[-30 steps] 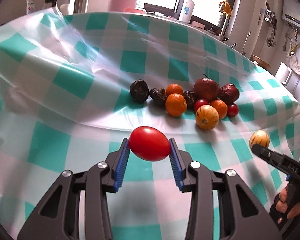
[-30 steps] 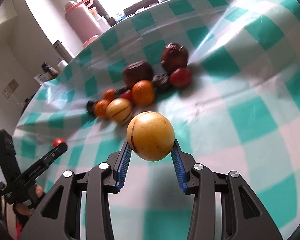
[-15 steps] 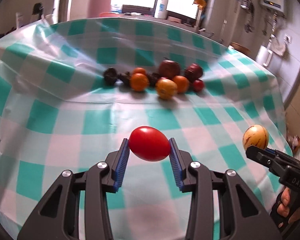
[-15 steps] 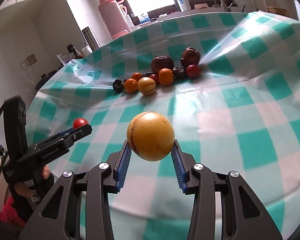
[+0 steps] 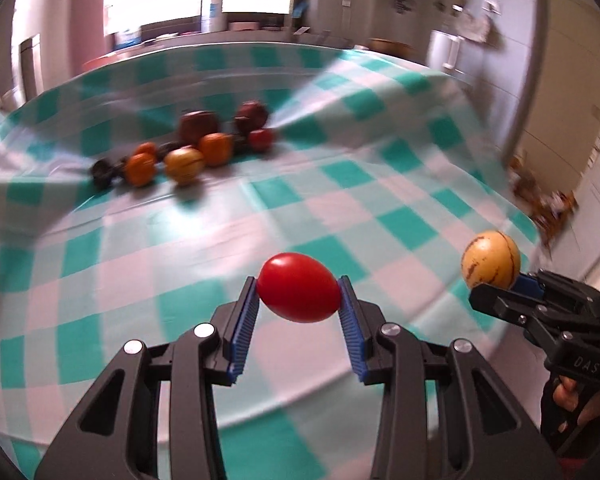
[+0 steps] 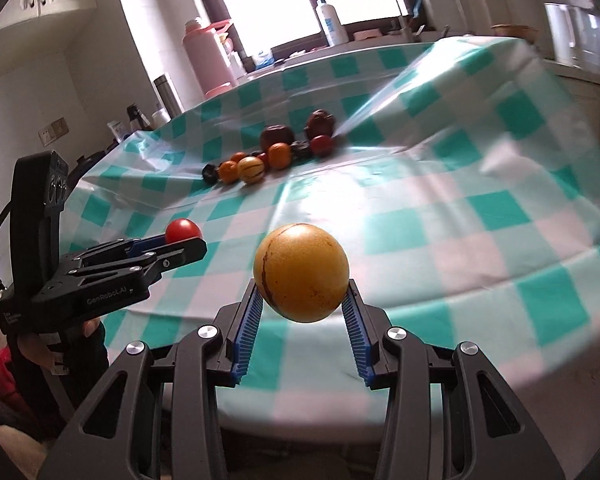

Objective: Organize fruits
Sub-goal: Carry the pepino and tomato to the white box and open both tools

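Left wrist view: left gripper fingers pinching a red tomato, held above the checkered surface; right gripper fingers clamped on a yellow striped melon, also off the surface; remaining fruit pile clustered far side, well apart from both; left view blurred.

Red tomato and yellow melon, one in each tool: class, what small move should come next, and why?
Probably lower both fruits toward bare cloth and set them apart. The left tool clamps the red tomato and the right tool clamps the yellow melon, both in the air near the tablecloth's front edge, away from the fruit cluster.
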{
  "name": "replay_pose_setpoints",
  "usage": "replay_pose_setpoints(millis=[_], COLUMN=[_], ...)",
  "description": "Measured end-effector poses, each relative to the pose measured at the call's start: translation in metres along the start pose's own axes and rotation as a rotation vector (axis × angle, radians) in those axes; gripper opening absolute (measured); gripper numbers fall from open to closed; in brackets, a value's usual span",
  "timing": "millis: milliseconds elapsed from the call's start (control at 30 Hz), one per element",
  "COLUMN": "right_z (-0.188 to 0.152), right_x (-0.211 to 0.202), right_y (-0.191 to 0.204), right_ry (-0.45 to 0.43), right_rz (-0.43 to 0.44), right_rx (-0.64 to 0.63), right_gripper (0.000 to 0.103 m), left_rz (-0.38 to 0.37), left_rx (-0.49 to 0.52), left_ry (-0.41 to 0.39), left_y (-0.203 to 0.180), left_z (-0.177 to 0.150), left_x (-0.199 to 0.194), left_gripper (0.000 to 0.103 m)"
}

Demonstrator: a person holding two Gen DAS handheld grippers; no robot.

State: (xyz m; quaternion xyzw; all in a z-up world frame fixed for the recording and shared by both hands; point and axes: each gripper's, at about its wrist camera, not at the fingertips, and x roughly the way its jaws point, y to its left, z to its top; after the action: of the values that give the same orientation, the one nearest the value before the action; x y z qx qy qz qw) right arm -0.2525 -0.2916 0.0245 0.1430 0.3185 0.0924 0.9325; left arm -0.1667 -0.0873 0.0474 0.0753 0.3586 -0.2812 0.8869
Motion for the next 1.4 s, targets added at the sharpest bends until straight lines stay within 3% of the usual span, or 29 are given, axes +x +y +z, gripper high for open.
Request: replay_pose_setpoints(millis=[367, 600, 833, 1033, 1133, 1233, 1400], right_z=[-0.041, -0.083, -0.133, -0.162, -0.172, -0.176, -0.184], right_x=[-0.07, -0.104, -0.088, -0.051, -0.033, -0.025, -0.021], right_y=[-0.07, -0.121, -0.172, -0.202, -0.21, -0.215, -0.219], right_ry=[-0.069, -0.031, 0.164, 0.356, 0.439, 0.48, 0.493], right_rz=[-0.121, -0.281, -0.45, -0.519, -0.56, -0.583, -0.585], right_rx=[0.131, 0.226, 0.324, 0.377, 0.344, 0.325, 0.342], right_gripper=[0.042, 0.042, 0.041, 0.041, 0.041, 0.035, 0.035], left_rz=[-0.135, -0.263, -0.38, -0.401, -0.371, -0.317, -0.299], left_rx=[0.242, 0.407, 0.589, 0.671, 0.691, 0.739, 0.754], left_ry=[0.083, 0.121, 0.238, 0.479, 0.568, 0.6, 0.615], left_y=[-0.107, -0.181, -0.258, -0.293, -0.3, -0.306, -0.306], left_z=[-0.009, -0.017, -0.056, -0.101, -0.121, -0.139, -0.149], left_x=[0.016, 0.021, 0.047, 0.117, 0.151, 0.172, 0.178], left_gripper=[0.04, 0.04, 0.04, 0.04, 0.04, 0.04, 0.041])
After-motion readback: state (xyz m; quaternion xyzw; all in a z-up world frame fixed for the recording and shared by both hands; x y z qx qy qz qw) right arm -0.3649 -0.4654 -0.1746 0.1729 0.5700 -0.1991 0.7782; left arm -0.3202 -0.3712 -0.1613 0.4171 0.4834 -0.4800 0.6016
